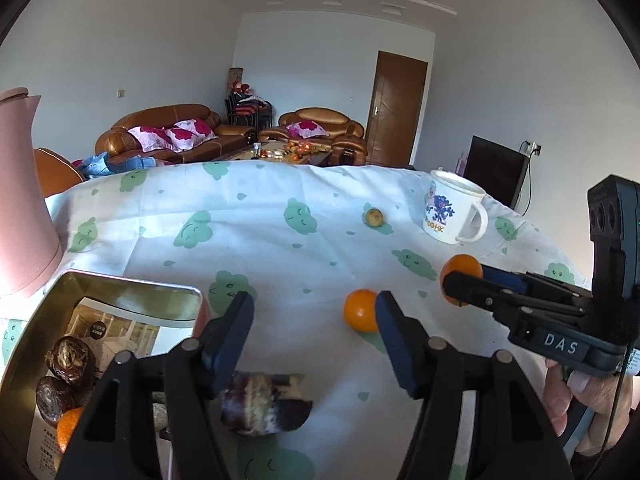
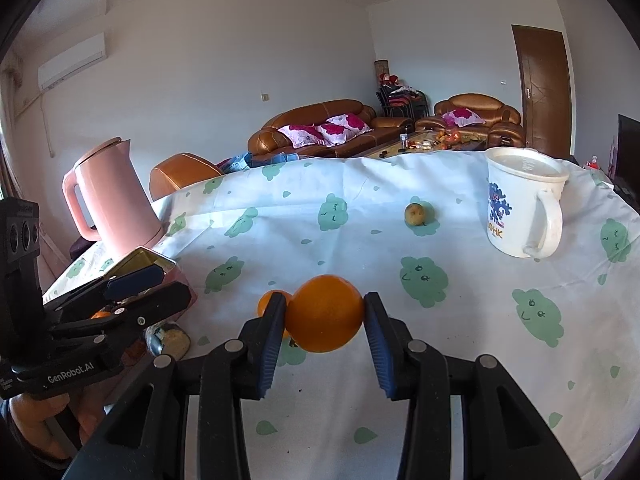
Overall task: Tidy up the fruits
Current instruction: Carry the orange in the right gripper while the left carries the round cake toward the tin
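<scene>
Oranges (image 2: pixel 325 313): three | yellowish fruit (image 1: pixel 373 217): one | left gripper (image 1: pixel 316 336) apart, empty | right gripper (image 2: pixel 324 334) clamps one orange

Bright daylight, soft shadows, sharp focus, strong fisheye bending with dark corners.

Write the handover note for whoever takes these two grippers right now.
Right gripper: shut on an orange, held above the cloth.
Left gripper: open, empty, beside the gold tin.
Done: the tin holds two dark fruits and a small orange.
Left: the held orange, a second orange, a small yellowish fruit near the mug, and a dark purple piece under the left gripper.
</scene>
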A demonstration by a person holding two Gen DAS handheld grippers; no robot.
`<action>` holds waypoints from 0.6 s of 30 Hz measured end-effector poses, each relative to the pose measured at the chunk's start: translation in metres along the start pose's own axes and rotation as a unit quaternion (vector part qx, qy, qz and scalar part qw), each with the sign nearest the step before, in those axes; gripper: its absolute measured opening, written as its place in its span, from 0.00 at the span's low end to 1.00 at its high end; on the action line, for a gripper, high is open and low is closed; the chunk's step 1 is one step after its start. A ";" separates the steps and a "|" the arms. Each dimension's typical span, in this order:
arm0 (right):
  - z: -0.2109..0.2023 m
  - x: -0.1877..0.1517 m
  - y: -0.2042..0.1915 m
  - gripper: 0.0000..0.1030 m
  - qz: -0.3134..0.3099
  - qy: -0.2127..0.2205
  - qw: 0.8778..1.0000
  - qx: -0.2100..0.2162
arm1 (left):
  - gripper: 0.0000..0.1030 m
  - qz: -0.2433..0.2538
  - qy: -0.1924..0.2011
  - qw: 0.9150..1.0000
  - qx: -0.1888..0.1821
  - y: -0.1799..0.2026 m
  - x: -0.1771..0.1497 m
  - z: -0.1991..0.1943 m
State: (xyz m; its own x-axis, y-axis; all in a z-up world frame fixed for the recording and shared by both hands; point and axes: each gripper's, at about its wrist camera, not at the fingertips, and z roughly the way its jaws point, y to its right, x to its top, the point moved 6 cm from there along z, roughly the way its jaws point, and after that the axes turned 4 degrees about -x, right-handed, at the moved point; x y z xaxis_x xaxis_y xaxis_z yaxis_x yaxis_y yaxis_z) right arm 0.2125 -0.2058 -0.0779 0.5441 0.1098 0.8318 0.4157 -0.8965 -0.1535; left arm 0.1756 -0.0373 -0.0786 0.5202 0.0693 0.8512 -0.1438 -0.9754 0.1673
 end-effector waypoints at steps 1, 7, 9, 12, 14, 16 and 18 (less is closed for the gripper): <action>0.000 0.000 -0.001 0.41 -0.002 0.001 1.000 0.000 | 0.66 -0.003 0.001 1.000 0.003 -0.005 0.000 -0.002; 0.000 0.000 -0.002 0.41 -0.007 0.003 1.000 -0.003 | 0.68 -0.003 0.001 1.000 0.018 -0.026 0.000 -0.008; 0.000 0.000 -0.001 0.41 -0.006 0.002 1.000 -0.003 | 0.68 0.013 -0.005 1.000 0.017 -0.023 -0.004 -0.011; 0.001 0.000 -0.002 0.41 -0.008 0.001 1.000 -0.005 | 0.68 0.041 -0.013 0.999 0.016 -0.016 -0.009 -0.015; 0.001 0.000 -0.003 0.41 -0.010 0.001 1.000 -0.007 | 0.67 0.053 -0.024 0.998 0.009 -0.012 -0.013 -0.017; 0.000 0.000 -0.003 0.41 -0.011 0.002 1.000 -0.007 | 0.67 0.057 -0.043 0.997 -0.001 -0.008 -0.019 -0.017; 0.000 0.000 -0.003 0.41 -0.011 0.003 1.000 -0.008 | 0.67 0.054 -0.049 0.997 -0.015 -0.005 -0.024 -0.020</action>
State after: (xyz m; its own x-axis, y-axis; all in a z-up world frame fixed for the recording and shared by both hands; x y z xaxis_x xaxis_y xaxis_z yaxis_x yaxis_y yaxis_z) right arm 0.2114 -0.2035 -0.0773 0.5313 0.1264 0.8377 0.4160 -0.9003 -0.1280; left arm 0.1468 -0.0294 -0.0896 0.5800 -0.0577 0.8126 -0.2271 -0.9694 0.0933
